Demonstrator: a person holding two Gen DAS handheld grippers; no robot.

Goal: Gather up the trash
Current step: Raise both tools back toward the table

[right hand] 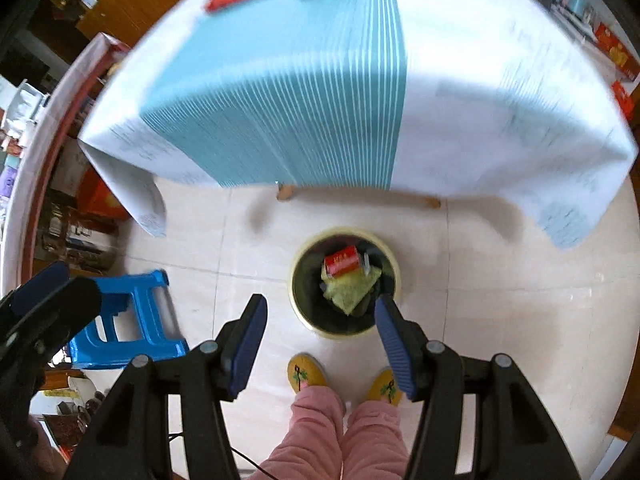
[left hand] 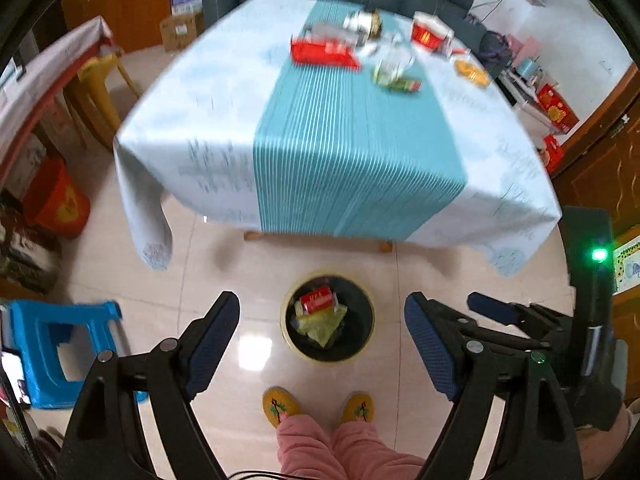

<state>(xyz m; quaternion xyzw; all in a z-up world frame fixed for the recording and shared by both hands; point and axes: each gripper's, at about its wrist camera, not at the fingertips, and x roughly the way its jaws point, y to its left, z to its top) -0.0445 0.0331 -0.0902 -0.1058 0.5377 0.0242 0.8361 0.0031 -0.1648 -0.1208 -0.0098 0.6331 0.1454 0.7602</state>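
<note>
Tools came first in both wrist views, and neither carried anything. The left tool [left hand: 322,344] had its fingers spread wide apart with only floor and bin showing between them. The right tool [right hand: 320,344] also stood apart, a little narrower, its gap empty too. Both pointed steeply down at the floor, above the person's yellow slippers [left hand: 318,406] and pink trouser legs [left hand: 340,452].

Just beyond the fingertips sat the trash bin [left hand: 289,312], a round bin with a pale rim and a dark liner, on the tiled floor [left hand: 460,280] near the desk's near edge. Inside it lay a red can [left hand: 318,298] on top of a yellow-green wrapper [left hand: 324,326], so part of the collecting looked done.

Farther out, the desk [left hand: 180,120] with its white cloth and teal striped runner [left hand: 340,140] carried more things at its far end: a flat red package [left hand: 324,54], a green-and-red wrapper [left hand: 400,84] beside a clear crumpled piece [left hand: 390,62], a red-and-white paper cup [left hand: 430,32], an orange item [left hand: 472,70] at the far right, and a metallic object [left hand: 362,22]. Blur made them hard to tell apart, and which counted as trash could not be settled. Judging by that cluster, more than half of the job seemed left.

A blue plastic stool [left hand: 60,352] stood on the floor at the near left.
</note>
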